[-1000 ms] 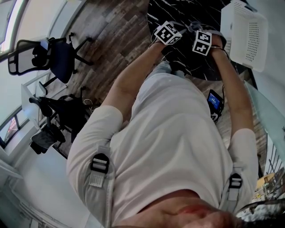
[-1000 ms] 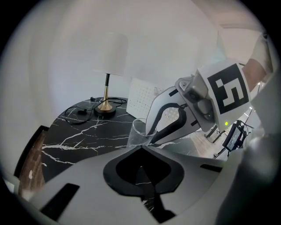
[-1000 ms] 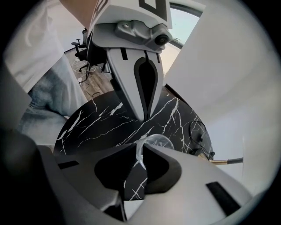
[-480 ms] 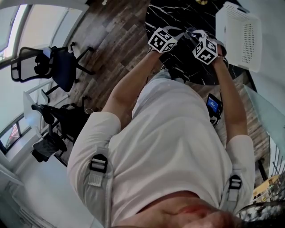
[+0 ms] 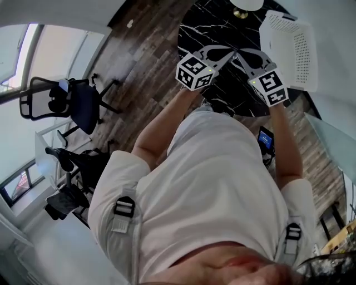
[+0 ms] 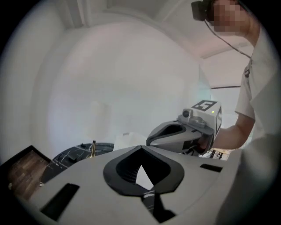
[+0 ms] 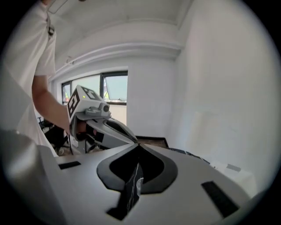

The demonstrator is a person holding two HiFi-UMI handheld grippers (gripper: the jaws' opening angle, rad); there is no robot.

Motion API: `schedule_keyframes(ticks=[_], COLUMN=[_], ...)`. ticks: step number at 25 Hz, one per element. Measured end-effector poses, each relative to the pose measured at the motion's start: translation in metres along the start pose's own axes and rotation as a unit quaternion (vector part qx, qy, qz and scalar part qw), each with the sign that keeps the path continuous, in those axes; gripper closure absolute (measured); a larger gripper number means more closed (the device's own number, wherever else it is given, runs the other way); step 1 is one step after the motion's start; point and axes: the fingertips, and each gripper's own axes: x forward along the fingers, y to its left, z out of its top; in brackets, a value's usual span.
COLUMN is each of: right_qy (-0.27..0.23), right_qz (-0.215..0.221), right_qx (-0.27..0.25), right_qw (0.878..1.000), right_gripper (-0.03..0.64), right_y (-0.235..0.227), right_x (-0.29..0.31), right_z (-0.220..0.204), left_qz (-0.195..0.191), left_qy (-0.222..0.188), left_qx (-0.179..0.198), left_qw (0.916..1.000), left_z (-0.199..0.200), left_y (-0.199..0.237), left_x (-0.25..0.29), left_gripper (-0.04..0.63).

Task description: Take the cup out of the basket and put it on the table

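No cup shows in any view. In the head view the white perforated basket (image 5: 290, 49) stands at the right rim of the round black marble table (image 5: 206, 22), and its inside is hidden. My left gripper (image 5: 229, 51) and right gripper (image 5: 240, 53) are held up over the table with their tips nearly touching each other, left of the basket. Both are shut with nothing between the jaws. The left gripper view looks along its shut jaws at the right gripper (image 6: 184, 134) against a white wall. The right gripper view shows the left gripper (image 7: 99, 123).
A white object on a gold base (image 5: 243, 8) stands at the table's far edge; its gold stem (image 6: 93, 147) shows in the left gripper view. Office chairs (image 5: 72, 103) stand on the wood floor to the left. A phone (image 5: 265, 139) hangs at the person's waist.
Both grippers have lifted and swung forward over the table, so their jaws now point inward and meet tip to tip. The basket sits nearer the picture's top.
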Motion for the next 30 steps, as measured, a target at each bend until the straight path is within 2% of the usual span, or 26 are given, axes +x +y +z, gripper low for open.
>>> schedule_keyframes(ticks=[5,9,13,18,22,30], right_qy=[-0.111,-0.181,-0.223,-0.244,-0.252,-0.241], right_qz=[-0.036,-0.066,-0.093,-0.109,-0.116,-0.133], right_qx=[0.071,0.071,0.077,0.077,0.088,0.073], right_qw=[0.991,0.979,0.967,0.960,0.957,0.959], right_gripper=[0.609,0.609,0.609,0.609,0.611,0.612], right_y=[-0.003,0.002,0.010,0.018,0.021,0.027], right_x=[-0.055,-0.100,-0.139,-0.165,-0.177,-0.181], right_z=[0.048,0.092,0.119,0.132,0.133,0.131], left_qz=[-0.018,-0.024,-0.027,-0.042,-0.050,-0.053], left_qy=[-0.093,-0.142,-0.169,-0.179,-0.179,-0.172], left_qx=[0.025,0.043,0.057,0.083,0.085,0.083], left_qw=[0.9952,0.9887,0.9836,0.9794,0.9789,0.9802], left_z=[0.073,0.117,0.149,0.165,0.167,0.160], left_y=[-0.044,-0.076,-0.107,-0.129,-0.138,-0.144], left_x=[-0.021,-0.038,-0.052,-0.062,-0.061,-0.057], left_gripper=[0.591,0.591,0.591,0.591,0.591,0.591])
